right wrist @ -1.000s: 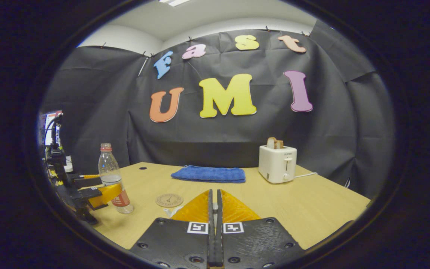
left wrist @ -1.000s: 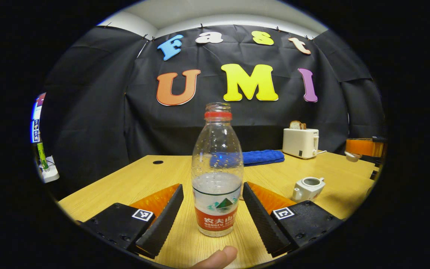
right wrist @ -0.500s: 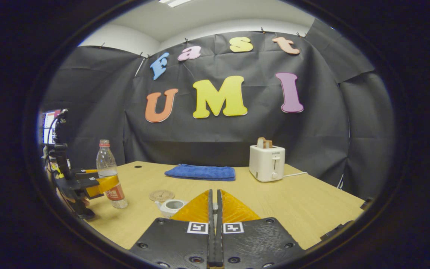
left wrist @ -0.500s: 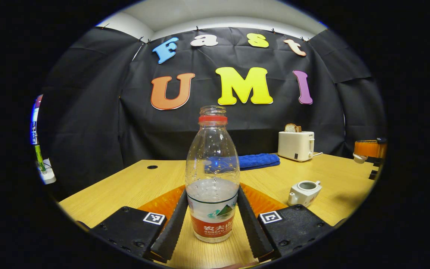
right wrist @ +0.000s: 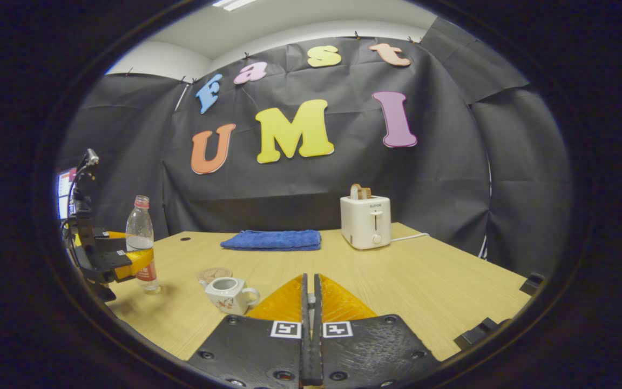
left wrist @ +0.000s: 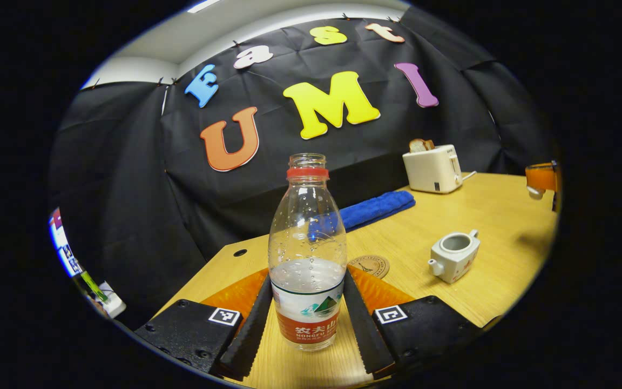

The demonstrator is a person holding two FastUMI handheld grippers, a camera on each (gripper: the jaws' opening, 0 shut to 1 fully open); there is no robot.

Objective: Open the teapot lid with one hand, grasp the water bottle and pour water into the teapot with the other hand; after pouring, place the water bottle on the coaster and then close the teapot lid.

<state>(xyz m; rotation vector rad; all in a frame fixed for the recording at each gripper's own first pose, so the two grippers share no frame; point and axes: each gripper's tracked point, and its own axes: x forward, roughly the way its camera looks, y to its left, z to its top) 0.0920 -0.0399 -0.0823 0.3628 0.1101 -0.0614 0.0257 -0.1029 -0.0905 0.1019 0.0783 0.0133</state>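
Since a second ago the left gripper (left wrist: 306,324) has closed from a wide gap onto the bottle (left wrist: 307,254), and the scene in its view now sits tilted. Both fingers (left wrist: 246,329) press the labelled lower part of the bottle from either side. The bottle stands upright along the gripper's own axis, mouth up and uncapped, partly filled with water. In the right gripper view it appears lifted just clear of the table (right wrist: 424,292), though the gap is hard to judge.

Relative to the bottle in the left gripper view, the coaster (left wrist: 369,266) lies flat just behind and to the right, and the teapot (left wrist: 454,255) sits farther right, lid off, spout pointing toward the bottle, handle away. A blue towel (left wrist: 376,208) and a toaster (left wrist: 432,168) lie beyond.

The right gripper (right wrist: 309,324) has its fingers pressed narrowly together; what they pinch is hidden. In the left gripper view it is near the right edge, well past the teapot.
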